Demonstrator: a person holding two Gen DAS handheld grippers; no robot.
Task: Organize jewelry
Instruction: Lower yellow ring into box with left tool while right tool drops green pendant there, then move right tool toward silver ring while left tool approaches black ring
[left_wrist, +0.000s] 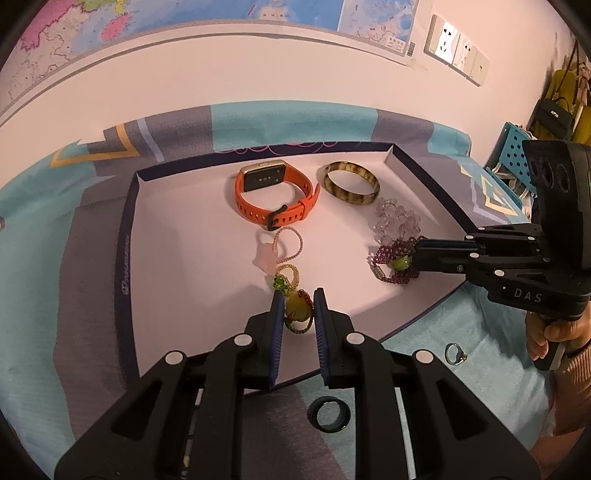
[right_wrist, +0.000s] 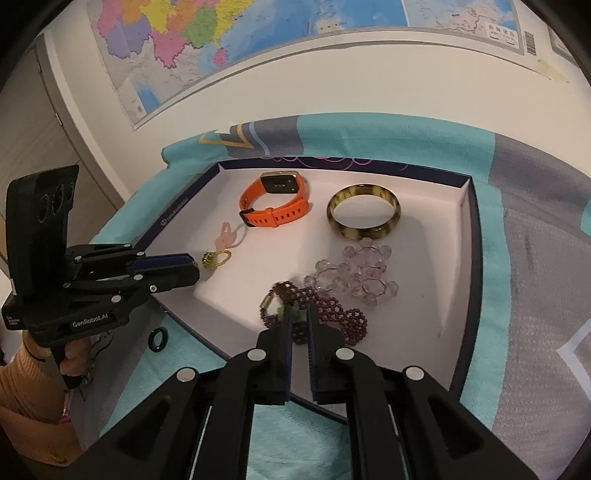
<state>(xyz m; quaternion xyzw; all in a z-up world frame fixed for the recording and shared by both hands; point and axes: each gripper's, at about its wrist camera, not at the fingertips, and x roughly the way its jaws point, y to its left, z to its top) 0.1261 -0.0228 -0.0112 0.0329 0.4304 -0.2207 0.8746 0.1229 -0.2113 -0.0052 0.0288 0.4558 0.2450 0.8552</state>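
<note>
Both tongs (left_wrist: 299, 306) (right_wrist: 300, 317) grip beaded bracelets (left_wrist: 297, 314) (right_wrist: 332, 314).

A table is covered with a cloth (left_wrist: 55, 258) in light blue and grey, with some gold and white shapes on it. A big flat box (left_wrist: 129, 221) with dark blue sides and a white inside lies on the cloth, near the wall. Two small things lie right on the cloth, just outside the near edge of the box. One is a thin silver ring (left_wrist: 456, 353) with a little stone. The other is a thick dark ring (left_wrist: 329, 414).
</note>
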